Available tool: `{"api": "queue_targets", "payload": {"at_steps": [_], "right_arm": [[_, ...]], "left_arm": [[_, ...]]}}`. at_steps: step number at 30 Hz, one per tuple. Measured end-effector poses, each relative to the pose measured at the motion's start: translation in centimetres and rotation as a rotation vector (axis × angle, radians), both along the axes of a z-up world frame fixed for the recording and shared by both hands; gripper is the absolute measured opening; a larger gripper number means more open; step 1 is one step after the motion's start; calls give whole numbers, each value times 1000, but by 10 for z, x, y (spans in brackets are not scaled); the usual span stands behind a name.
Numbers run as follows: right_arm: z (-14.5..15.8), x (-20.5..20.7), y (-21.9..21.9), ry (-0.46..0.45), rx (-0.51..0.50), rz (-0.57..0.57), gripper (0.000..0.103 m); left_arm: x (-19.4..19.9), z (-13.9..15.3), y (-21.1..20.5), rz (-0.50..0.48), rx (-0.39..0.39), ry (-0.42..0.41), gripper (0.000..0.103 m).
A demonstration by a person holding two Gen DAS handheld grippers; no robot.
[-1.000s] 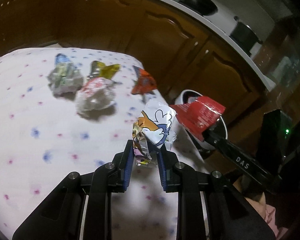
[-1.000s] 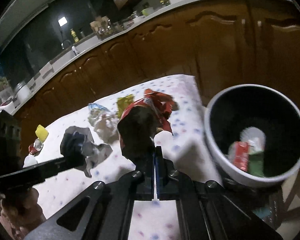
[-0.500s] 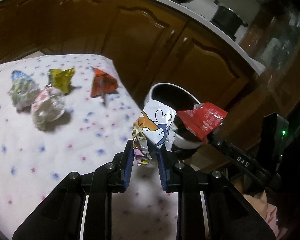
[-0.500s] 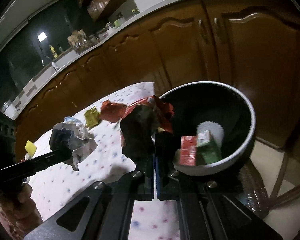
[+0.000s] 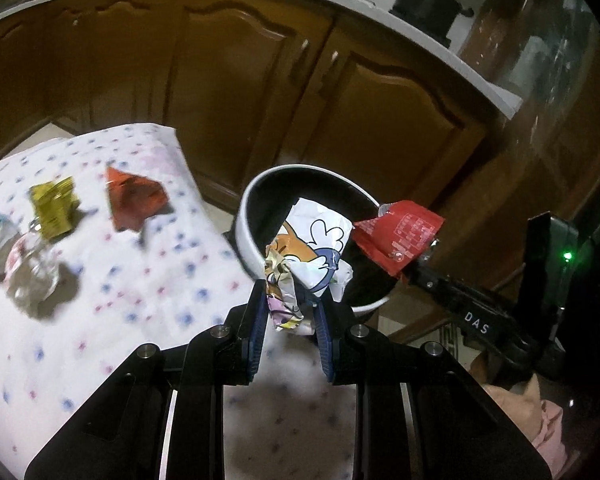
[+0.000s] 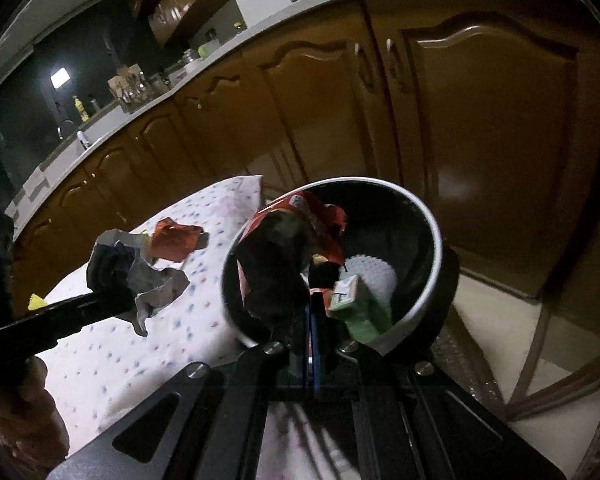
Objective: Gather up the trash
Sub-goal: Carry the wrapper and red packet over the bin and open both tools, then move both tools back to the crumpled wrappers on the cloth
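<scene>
My left gripper (image 5: 290,306) is shut on a crumpled white cartoon wrapper (image 5: 308,248), held at the near rim of the white-rimmed black bin (image 5: 260,188). My right gripper (image 6: 310,312) is shut on a red wrapper (image 6: 300,232), which hangs over the bin (image 6: 432,224); that red wrapper (image 5: 398,234) also shows at the right of the left wrist view. Inside the bin lie a green carton (image 6: 360,304) and a white paper cup (image 6: 374,280). Seen from the right wrist, the left gripper (image 6: 116,288) carries its wrapper (image 6: 148,276) over the table.
On the dotted tablecloth (image 5: 120,300) lie an orange wrapper (image 5: 134,200), a yellow wrapper (image 5: 54,206) and a crumpled clear one (image 5: 30,276). Brown cabinets (image 5: 260,80) stand behind the bin. A hand (image 6: 24,412) holds the left gripper's handle.
Both grippers have swung right from over the table toward the bin, each still gripping its wrapper. The red wrapper now hangs over the bin's opening; the cartoon wrapper has reached its rim.
</scene>
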State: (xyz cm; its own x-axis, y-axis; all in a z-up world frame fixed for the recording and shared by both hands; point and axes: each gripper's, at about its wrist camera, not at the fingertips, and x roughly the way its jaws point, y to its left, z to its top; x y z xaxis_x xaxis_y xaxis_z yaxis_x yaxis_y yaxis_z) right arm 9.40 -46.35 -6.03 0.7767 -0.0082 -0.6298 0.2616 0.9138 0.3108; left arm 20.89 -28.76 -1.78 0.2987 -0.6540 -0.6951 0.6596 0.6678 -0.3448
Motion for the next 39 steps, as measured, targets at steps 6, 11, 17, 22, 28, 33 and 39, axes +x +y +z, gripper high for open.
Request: {"api": "queue_targets", "payload": {"at_steps": [6, 11, 17, 22, 28, 33, 39], "right_arm": [[-3, 5, -15, 33, -6, -20, 1], [-2, 12, -21, 57, -15, -9, 3], [-5, 21, -32, 91, -27, -7, 6], [-6, 21, -41, 88, -14, -18, 7], [-6, 12, -43, 64, 20, -41, 9], [-3, 1, -34, 24, 53, -36, 31], [5, -8, -2, -65, 71, -8, 71]], "left_arm": [[6, 2, -31, -31, 41, -14, 21], [11, -3, -50, -47, 77, -23, 22], [20, -11, -63, -54, 122, -2, 28], [24, -15, -63, -40, 124, 20, 46], [20, -17, -56, -31, 110, 26, 49], [13, -19, -34, 8, 79, 34, 49], [-2, -20, 18, 130, 37, -3, 65]]}}
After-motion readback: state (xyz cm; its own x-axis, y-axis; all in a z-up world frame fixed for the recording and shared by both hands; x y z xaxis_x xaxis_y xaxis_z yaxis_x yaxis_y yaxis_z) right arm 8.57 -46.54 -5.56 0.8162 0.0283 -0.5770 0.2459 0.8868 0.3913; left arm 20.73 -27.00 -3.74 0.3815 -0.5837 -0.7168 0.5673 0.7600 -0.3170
